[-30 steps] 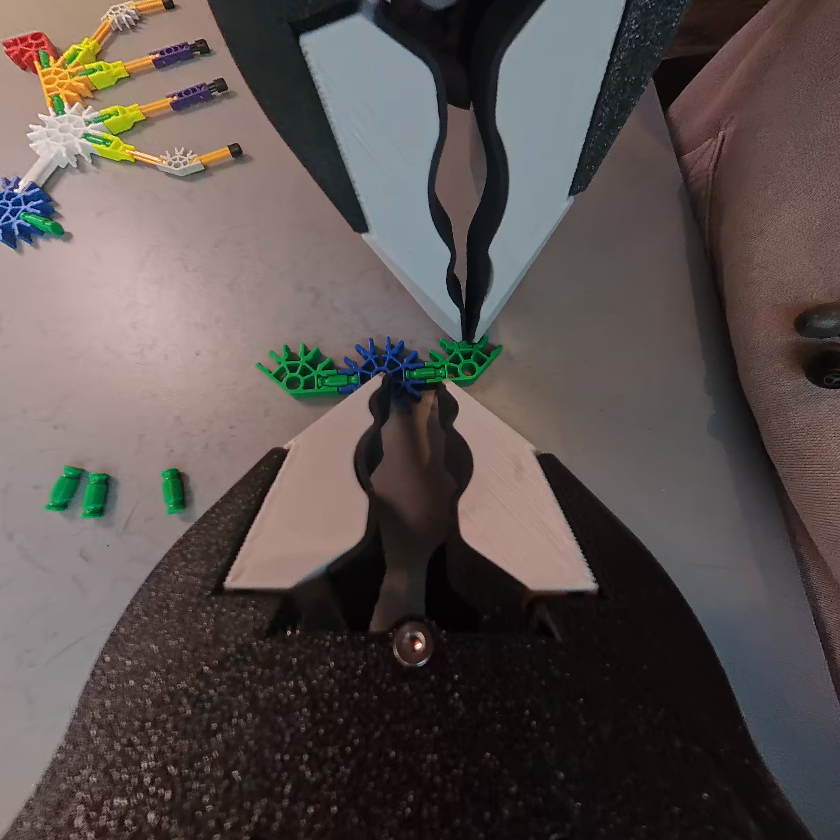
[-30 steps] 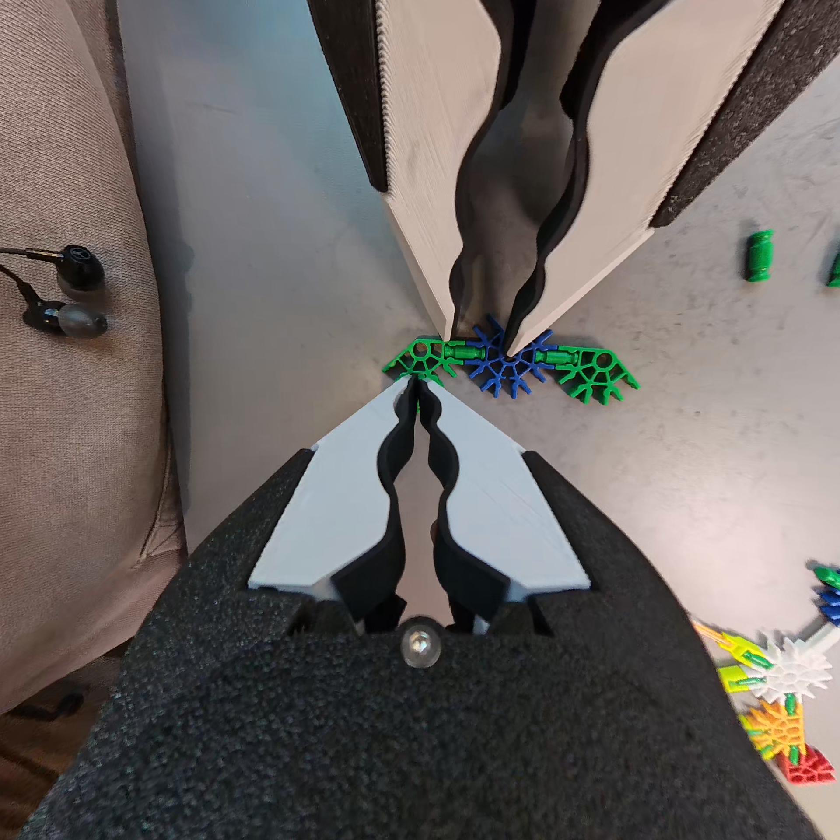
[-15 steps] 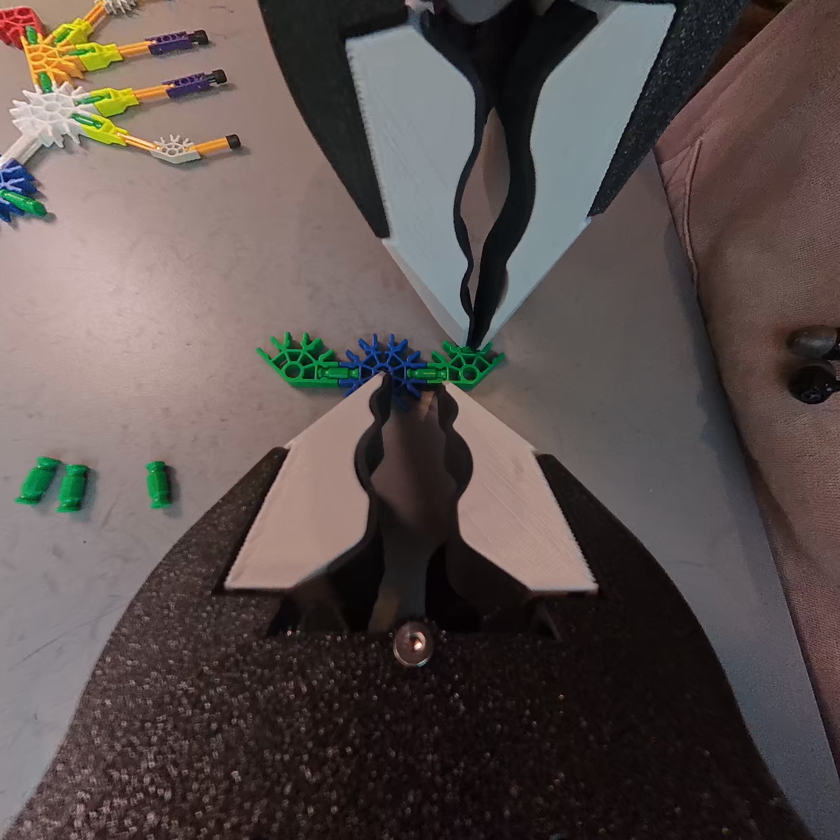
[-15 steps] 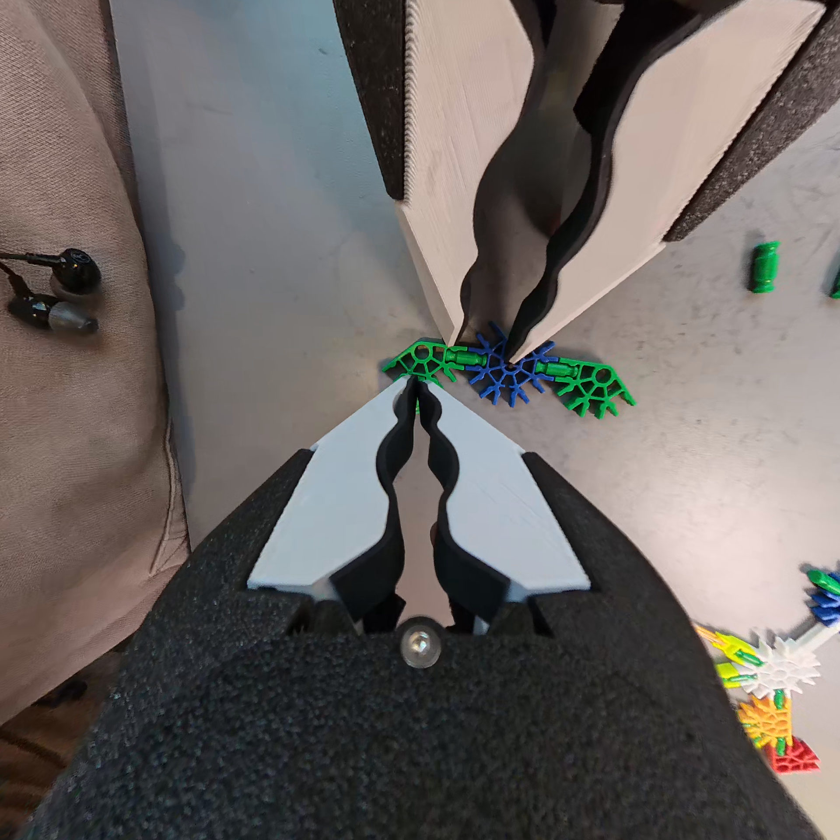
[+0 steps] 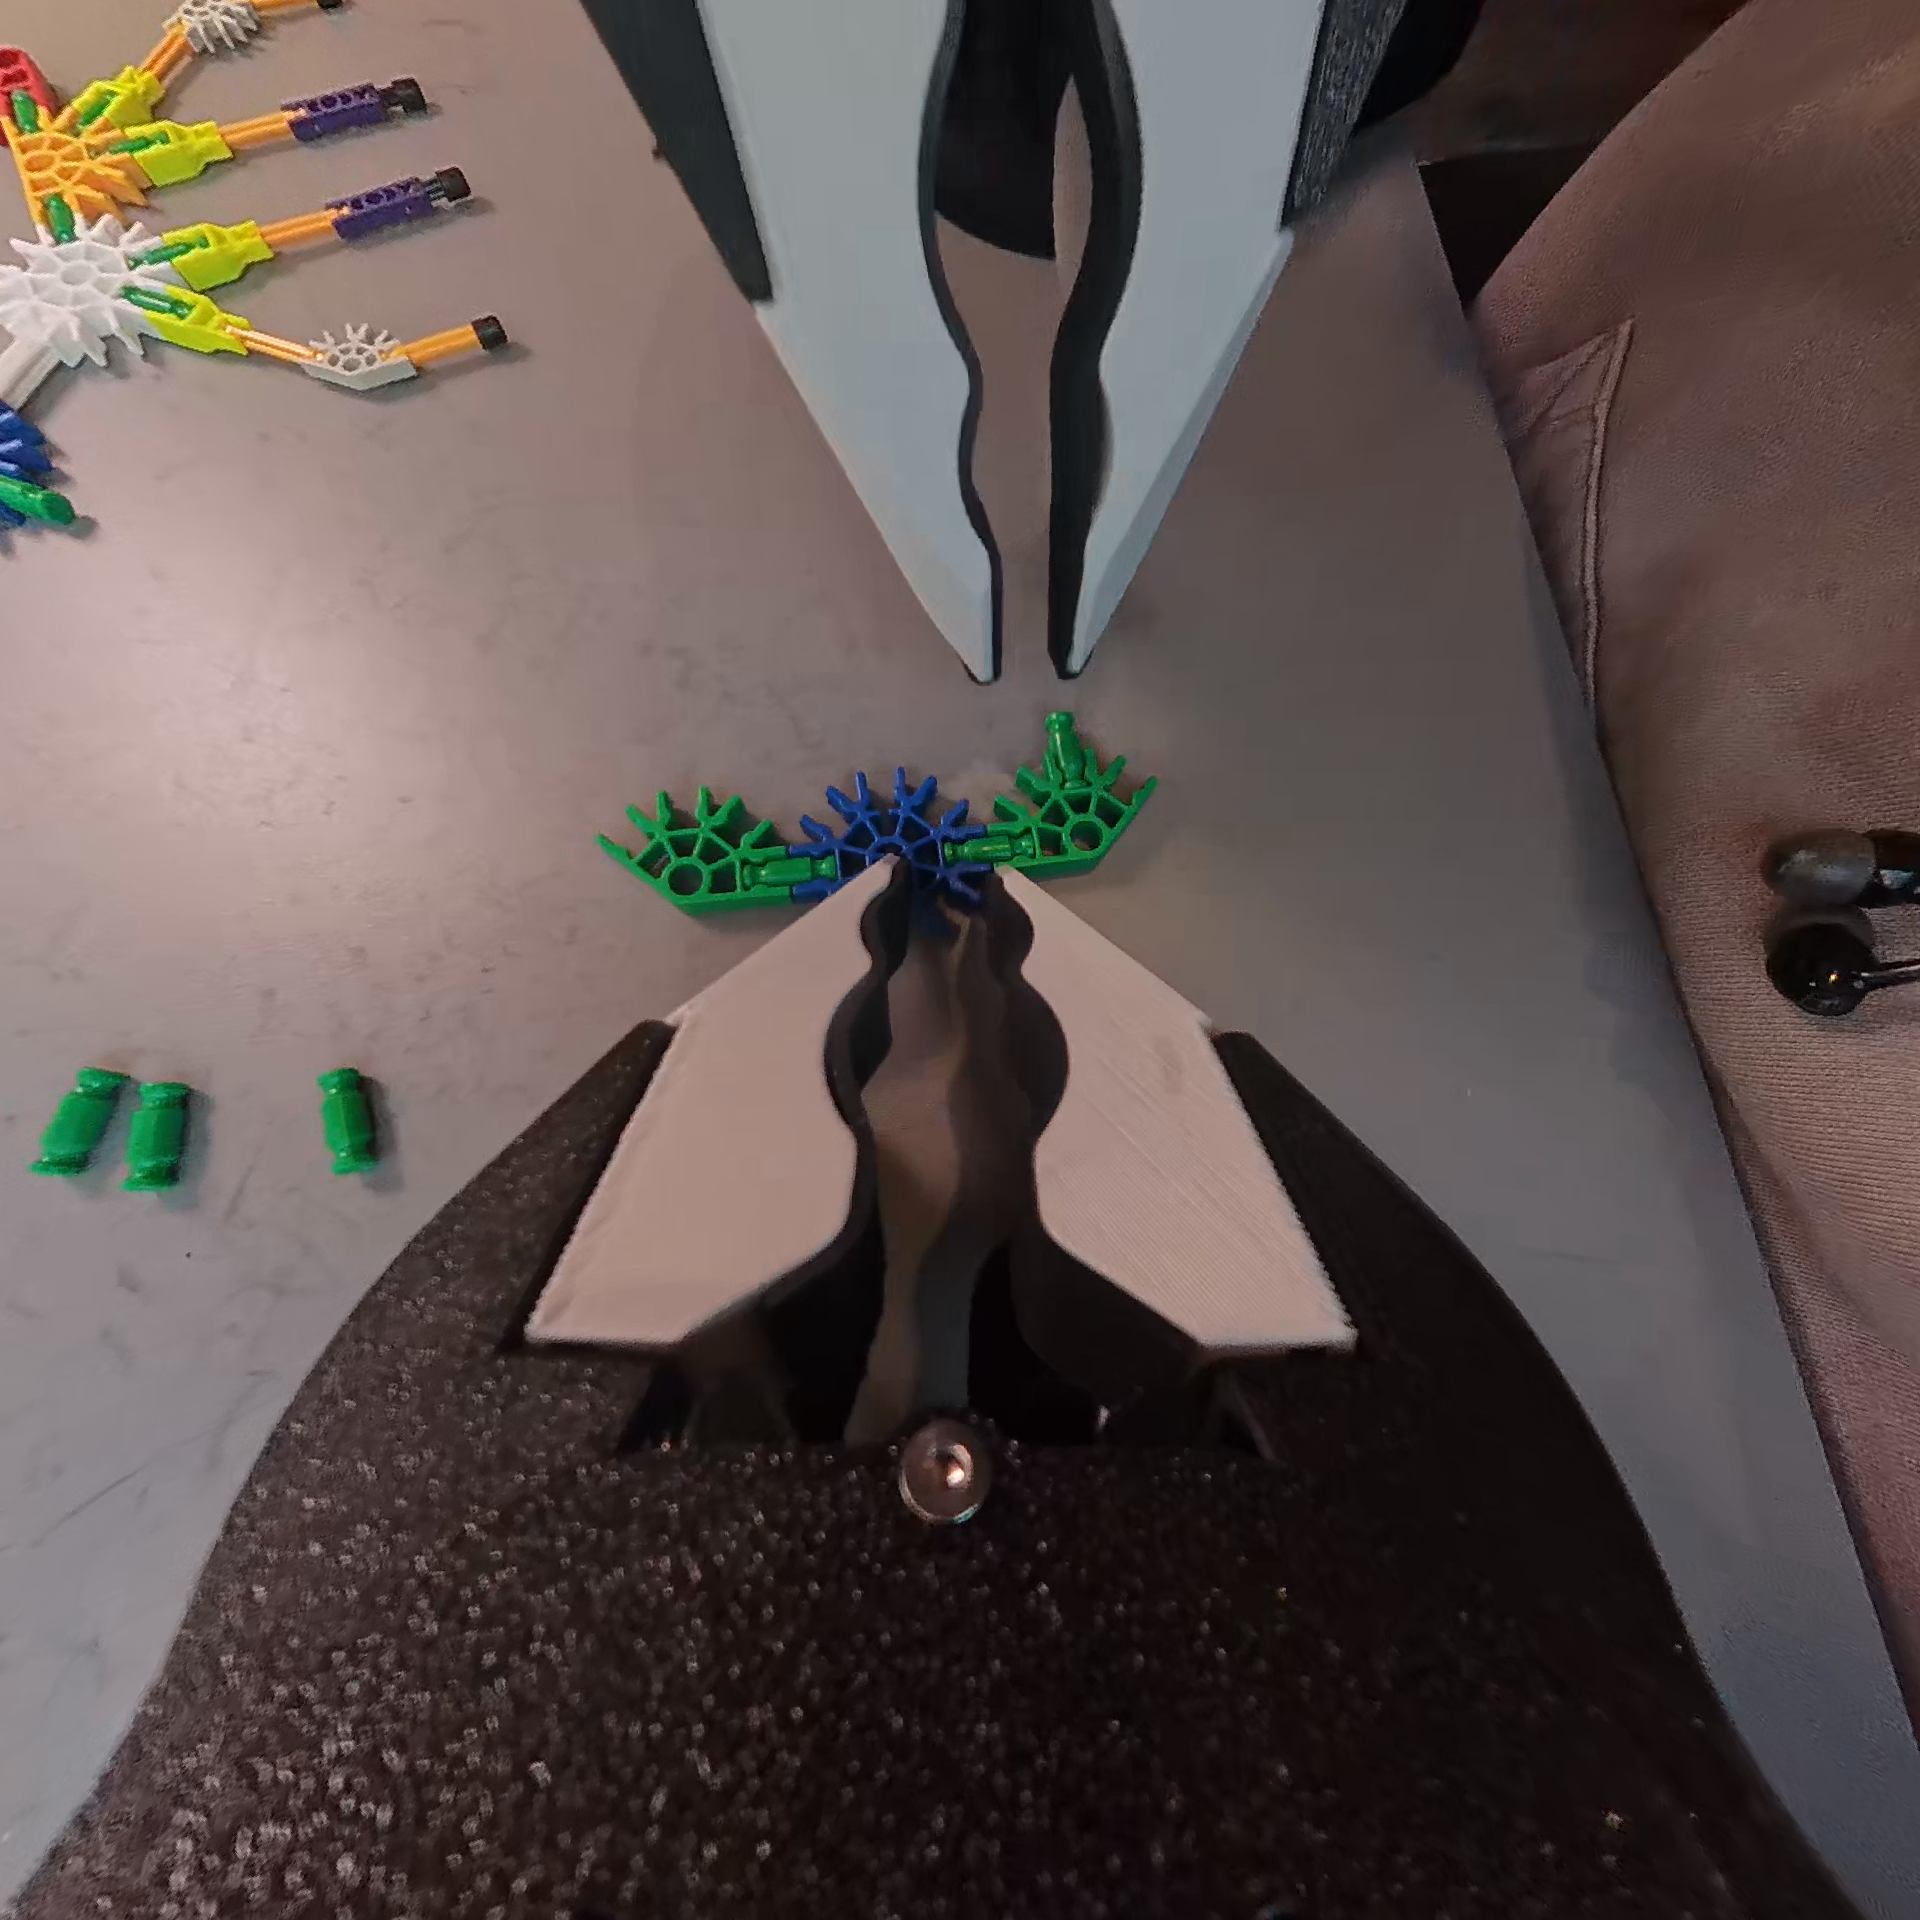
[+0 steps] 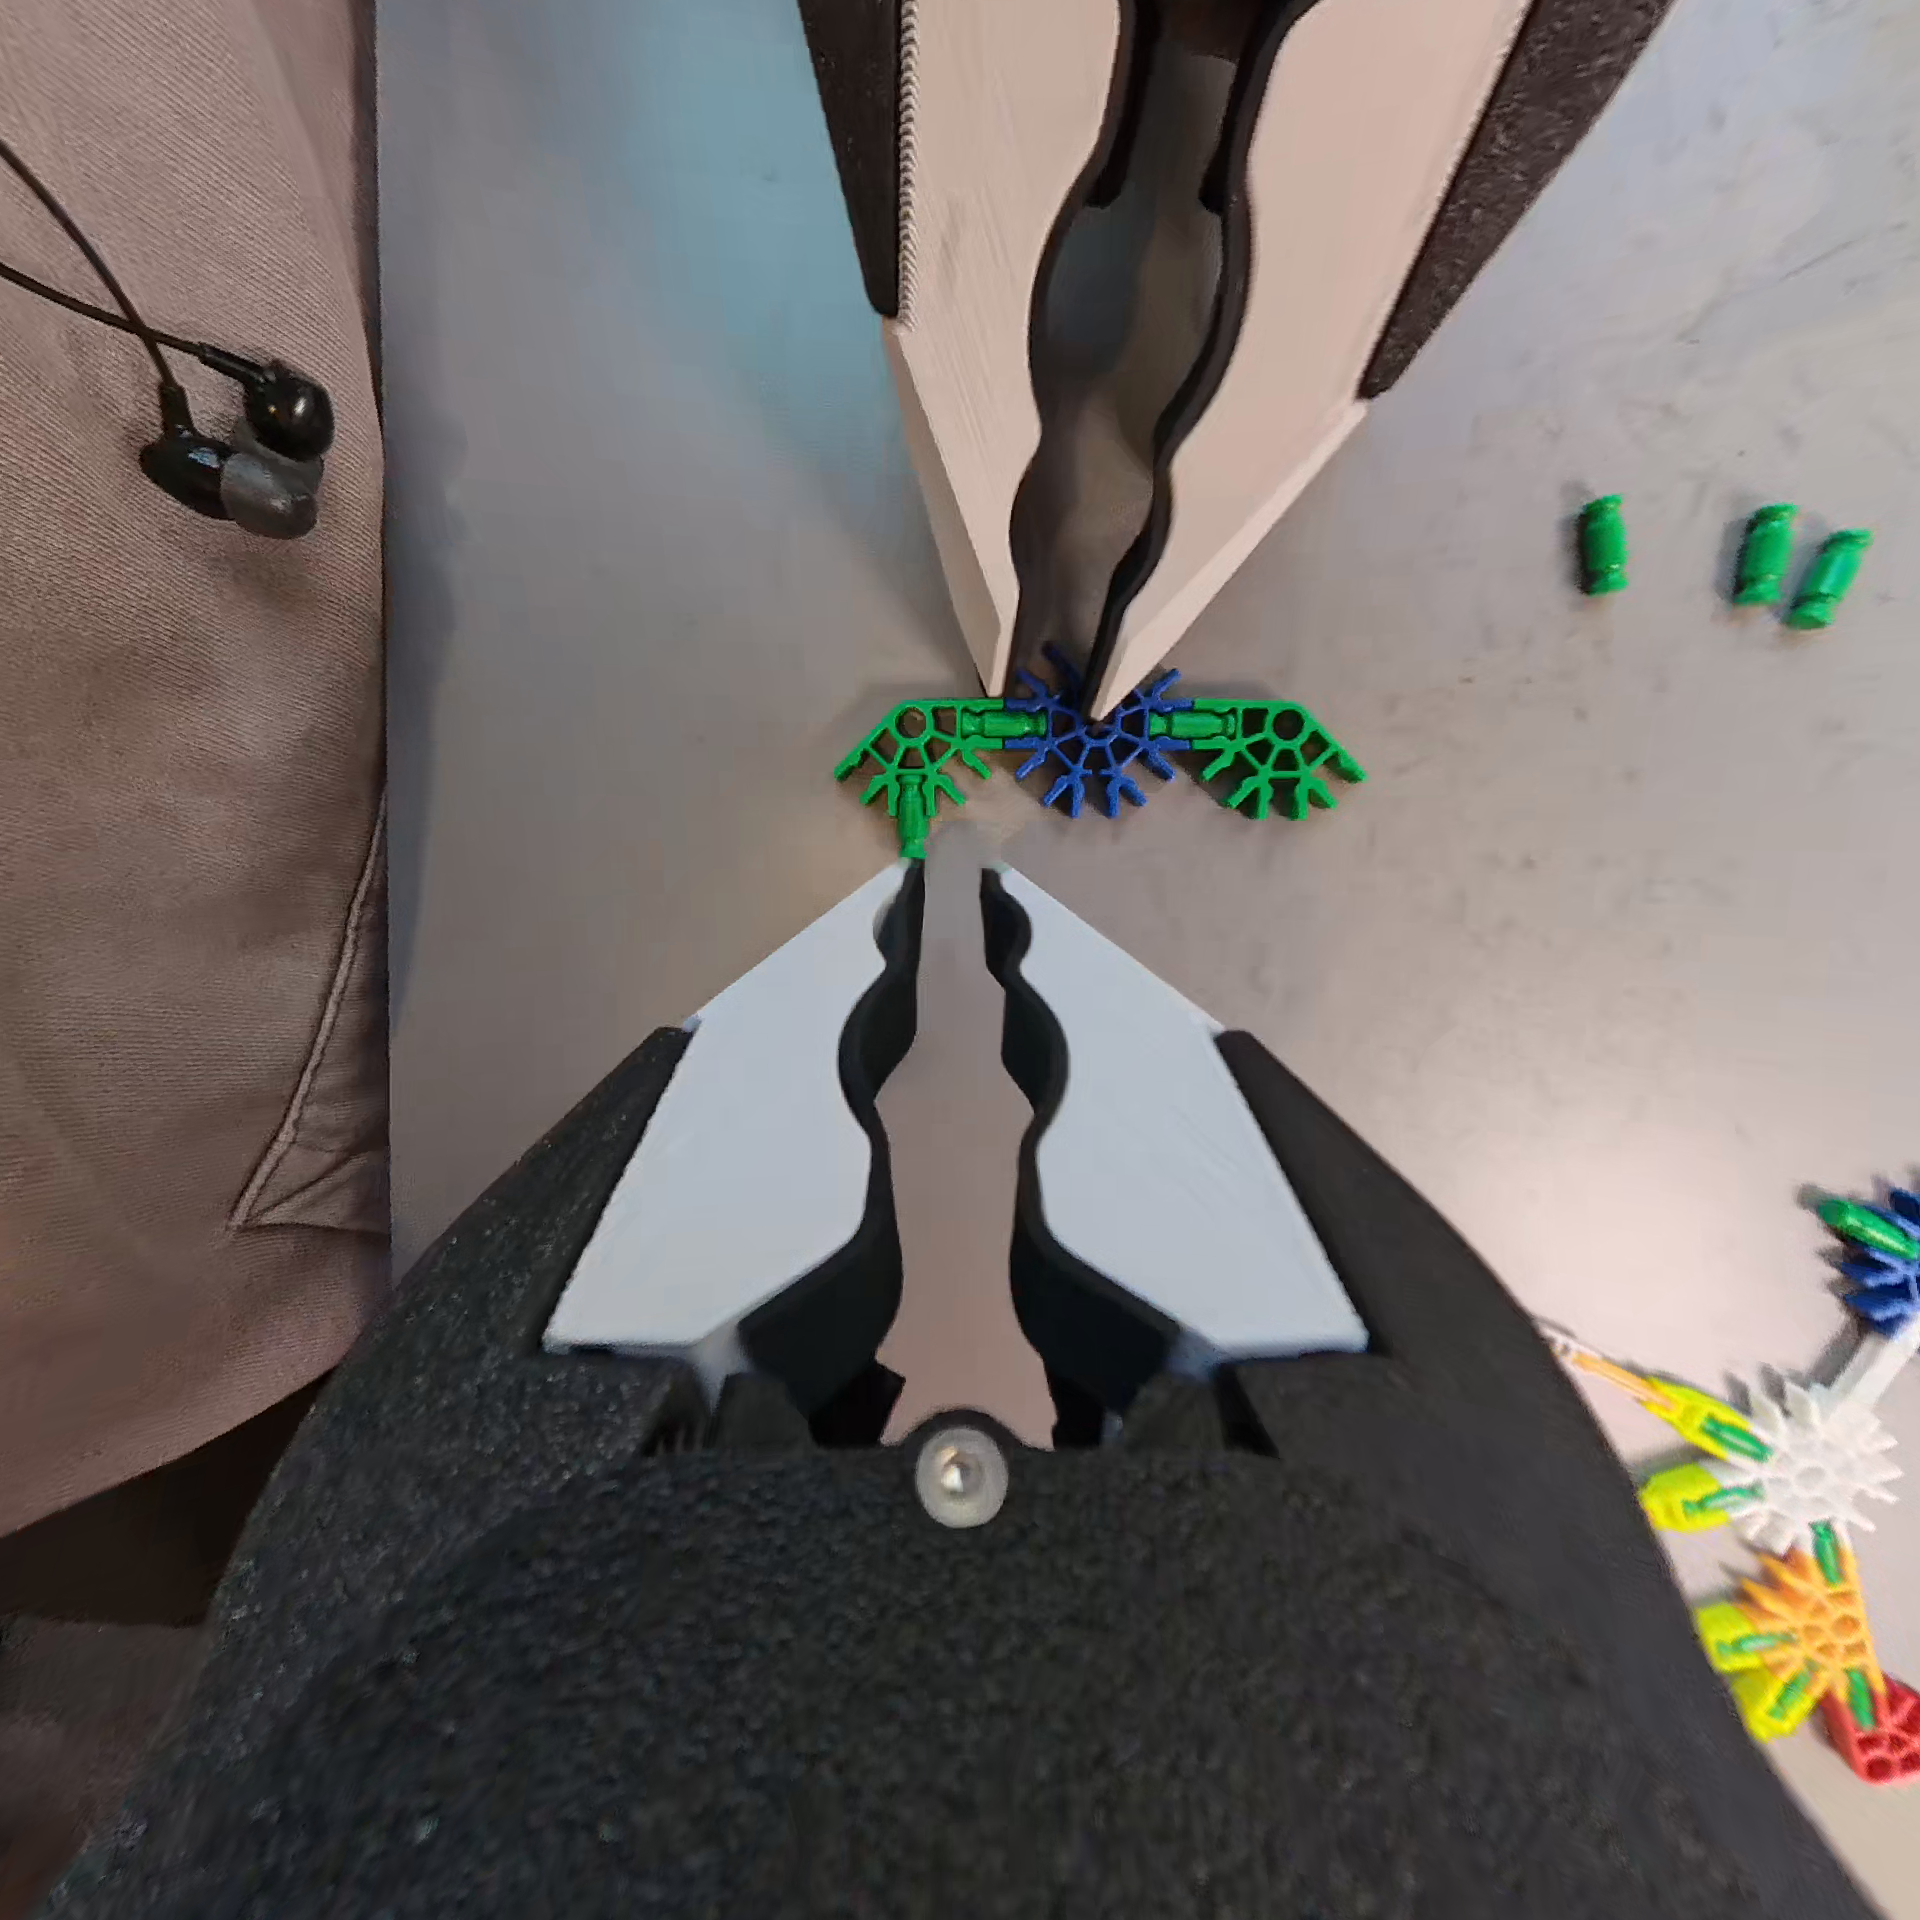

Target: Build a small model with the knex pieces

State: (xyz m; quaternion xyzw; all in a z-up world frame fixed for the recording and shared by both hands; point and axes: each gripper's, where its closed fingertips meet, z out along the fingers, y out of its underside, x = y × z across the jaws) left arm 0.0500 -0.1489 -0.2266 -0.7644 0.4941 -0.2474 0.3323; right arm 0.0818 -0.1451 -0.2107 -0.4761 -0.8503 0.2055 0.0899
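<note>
A flat toy piece lies on the grey table [image 5: 416,727]: a blue snowflake connector [image 5: 899,831] joined by short green rods to a green fan connector on each side [image 5: 707,857] [image 5: 1081,821]. My left gripper [image 5: 948,883] is shut on the blue connector's near edge; it also shows in the right wrist view [image 6: 1049,691]. A short green rod [image 6: 912,816] sticks out of one green connector [image 6: 914,753]. My right gripper [image 6: 951,871] is slightly open and empty, its tips just behind that rod's end; it also shows in the left wrist view [image 5: 1023,670].
Three loose short green rods [image 5: 156,1132] [image 6: 1756,561] lie to one side. A many-coloured built piece [image 5: 135,239] [image 6: 1808,1475] lies farther off. Beige fabric [image 5: 1714,623] with black earbuds [image 5: 1829,925] [image 6: 249,457] borders the table's edge. From the right gripper's tips to the many-coloured built piece [image 5: 135,239] is close to 20 cm. Seen from the right wrist view [image 6: 1748,1516] as well.
My right gripper has opened and drawn back from the green connector, leaving the short green rod plugged into it. My left gripper still holds the blue connector.
</note>
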